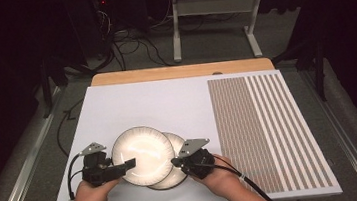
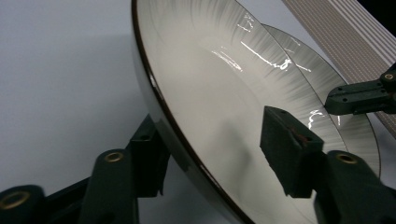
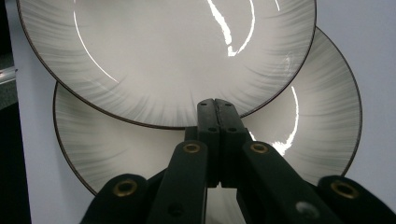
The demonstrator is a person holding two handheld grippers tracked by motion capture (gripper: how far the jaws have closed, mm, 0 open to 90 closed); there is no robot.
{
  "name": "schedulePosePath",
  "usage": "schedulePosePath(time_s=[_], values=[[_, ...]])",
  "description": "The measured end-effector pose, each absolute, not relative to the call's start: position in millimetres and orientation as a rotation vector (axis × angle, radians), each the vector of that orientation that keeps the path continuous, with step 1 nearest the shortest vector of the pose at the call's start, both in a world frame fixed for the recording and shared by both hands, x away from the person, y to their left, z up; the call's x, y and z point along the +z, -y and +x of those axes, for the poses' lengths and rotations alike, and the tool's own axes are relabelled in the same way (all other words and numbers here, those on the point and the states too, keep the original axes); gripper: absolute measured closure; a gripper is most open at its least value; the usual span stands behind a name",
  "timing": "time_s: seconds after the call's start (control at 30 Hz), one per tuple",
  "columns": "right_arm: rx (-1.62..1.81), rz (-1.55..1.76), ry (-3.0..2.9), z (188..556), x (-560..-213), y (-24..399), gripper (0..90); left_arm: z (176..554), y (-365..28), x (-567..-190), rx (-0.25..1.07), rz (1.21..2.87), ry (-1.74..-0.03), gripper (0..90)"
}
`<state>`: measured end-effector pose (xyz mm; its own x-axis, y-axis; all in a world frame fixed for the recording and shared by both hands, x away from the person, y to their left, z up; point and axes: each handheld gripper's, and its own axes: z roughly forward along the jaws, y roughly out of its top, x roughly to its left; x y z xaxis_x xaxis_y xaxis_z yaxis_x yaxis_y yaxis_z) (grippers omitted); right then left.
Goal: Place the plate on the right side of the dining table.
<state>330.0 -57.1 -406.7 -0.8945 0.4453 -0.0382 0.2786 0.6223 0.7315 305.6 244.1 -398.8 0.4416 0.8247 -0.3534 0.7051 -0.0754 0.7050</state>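
Near the worktop's (image 1: 166, 101) front edge, 2 glossy round plates overlap; left gripper (image 1: 123, 166) clamps the upper plate's (image 1: 142, 154) dark-edged rim, right gripper (image 3: 215, 109) pressed together over the lower plate (image 3: 317, 116).

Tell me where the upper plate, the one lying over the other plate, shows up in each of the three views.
High view: the upper plate sits low and centre-left on the white board, between the two grippers.
Left gripper view: the upper plate runs tilted from top centre to bottom right, its rim between the jaws.
Right gripper view: the upper plate spans the top.
Shared landmark: the lower plate beneath it.
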Motion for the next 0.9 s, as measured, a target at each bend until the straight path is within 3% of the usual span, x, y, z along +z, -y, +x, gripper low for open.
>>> schedulePosePath(time_s=[0.3, 0.9], values=[[1.125, 0.613, -2.631, 330, -408, 58, 90.0, 307, -257, -397, 0.097, 1.745, -1.344, 67.0], [1.138, 0.632, -2.616, 329, -406, 65, 90.0, 306, -258, -397, 0.128, 1.683, -1.337, 73.5]])
